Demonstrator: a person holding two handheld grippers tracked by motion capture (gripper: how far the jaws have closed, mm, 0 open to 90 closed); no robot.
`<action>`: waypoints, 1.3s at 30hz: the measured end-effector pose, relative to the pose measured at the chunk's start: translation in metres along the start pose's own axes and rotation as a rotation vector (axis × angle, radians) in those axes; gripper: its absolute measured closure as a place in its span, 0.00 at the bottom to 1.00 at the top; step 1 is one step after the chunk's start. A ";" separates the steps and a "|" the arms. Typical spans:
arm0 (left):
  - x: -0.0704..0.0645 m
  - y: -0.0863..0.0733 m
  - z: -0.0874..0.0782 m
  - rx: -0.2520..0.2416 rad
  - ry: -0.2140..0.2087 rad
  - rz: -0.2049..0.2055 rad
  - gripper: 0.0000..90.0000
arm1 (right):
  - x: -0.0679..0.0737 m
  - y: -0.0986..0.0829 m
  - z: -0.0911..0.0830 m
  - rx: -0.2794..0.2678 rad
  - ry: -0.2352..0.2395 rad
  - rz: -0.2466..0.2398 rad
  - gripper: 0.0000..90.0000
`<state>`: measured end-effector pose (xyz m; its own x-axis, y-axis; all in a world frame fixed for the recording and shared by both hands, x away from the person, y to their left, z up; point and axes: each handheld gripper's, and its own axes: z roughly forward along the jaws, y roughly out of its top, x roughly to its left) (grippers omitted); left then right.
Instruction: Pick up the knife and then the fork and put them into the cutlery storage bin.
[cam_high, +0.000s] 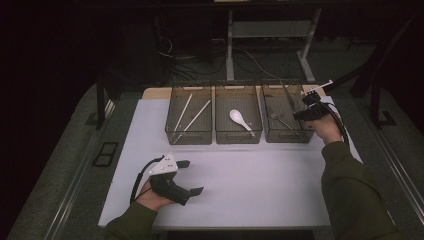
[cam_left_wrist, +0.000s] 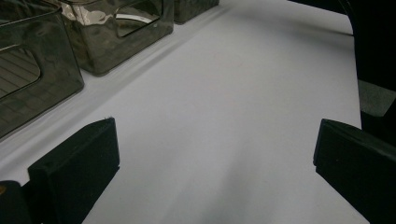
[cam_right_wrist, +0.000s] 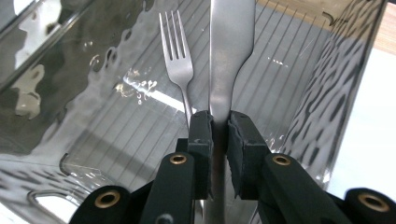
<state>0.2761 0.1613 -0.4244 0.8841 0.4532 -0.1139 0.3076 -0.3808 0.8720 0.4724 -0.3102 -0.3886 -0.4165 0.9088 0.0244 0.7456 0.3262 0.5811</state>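
Three smoky clear bins stand in a row at the back of the white mat (cam_high: 260, 185). My right gripper (cam_high: 298, 115) (cam_right_wrist: 219, 122) hangs over the right bin (cam_high: 287, 140) (cam_right_wrist: 327, 84), shut on the handle of a flat metal utensil (cam_right_wrist: 231, 46) (cam_high: 288, 95) that points into the bin. A metal fork (cam_right_wrist: 176, 60) (cam_high: 276, 118) lies on that bin's floor just beside it. My left gripper (cam_high: 192, 177) (cam_left_wrist: 217, 135) rests low over the mat's near left part, open with nothing between its jaws.
The left bin (cam_high: 189, 141) holds two white chopsticks (cam_high: 192, 116); the middle bin (cam_high: 237, 141) holds a white spoon (cam_high: 239, 118). A wooden board (cam_high: 155, 92) shows behind the bins. Dark floor, cables and table legs lie beyond.
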 end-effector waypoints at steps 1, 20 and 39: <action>0.000 0.000 0.000 -0.002 -0.001 0.000 0.00 | 0.001 0.001 0.001 0.008 -0.005 -0.004 0.88; -0.001 0.000 0.000 -0.003 -0.002 0.002 0.00 | 0.015 0.012 0.015 0.097 -0.017 -0.075 0.89; 0.011 0.001 -0.003 0.003 0.012 -0.006 0.00 | 0.007 0.009 0.006 0.005 0.089 0.012 0.57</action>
<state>0.2849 0.1681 -0.4238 0.8780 0.4649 -0.1138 0.3142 -0.3806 0.8697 0.4796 -0.2995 -0.3879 -0.4523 0.8858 0.1035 0.7533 0.3173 0.5761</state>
